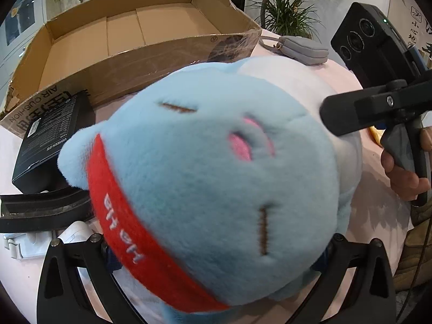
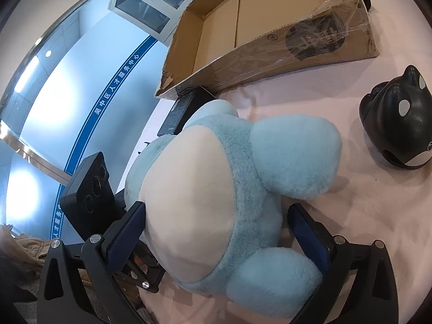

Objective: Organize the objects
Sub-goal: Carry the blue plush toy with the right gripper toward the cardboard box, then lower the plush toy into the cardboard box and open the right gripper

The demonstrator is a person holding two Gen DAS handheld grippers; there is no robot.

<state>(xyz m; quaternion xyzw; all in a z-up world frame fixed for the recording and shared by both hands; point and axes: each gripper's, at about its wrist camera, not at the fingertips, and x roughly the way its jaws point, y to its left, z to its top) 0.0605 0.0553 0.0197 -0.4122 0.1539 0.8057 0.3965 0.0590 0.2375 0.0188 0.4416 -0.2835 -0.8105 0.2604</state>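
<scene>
A big light-blue plush toy with a red headband [image 1: 216, 183] fills the left wrist view. My left gripper [image 1: 216, 253] is closed around its head, with the fingertips hidden by the fur. In the right wrist view its cream belly and blue legs [image 2: 205, 197] sit between the blue pads [image 2: 310, 232] of my right gripper [image 2: 216, 224], which presses its body from both sides. The right gripper's body also shows in the left wrist view [image 1: 378, 102]. An open, empty cardboard box [image 1: 121, 43] lies just behind the toy and also shows in the right wrist view [image 2: 270, 19].
A black product box [image 1: 51, 137] lies against the carton's front wall. A grey pouch [image 1: 299, 48] sits at the carton's right end. A black whale-shaped object [image 2: 399, 127] stands on the pink tablecloth [image 2: 378, 216]. A white item [image 1: 40, 243] lies at the left.
</scene>
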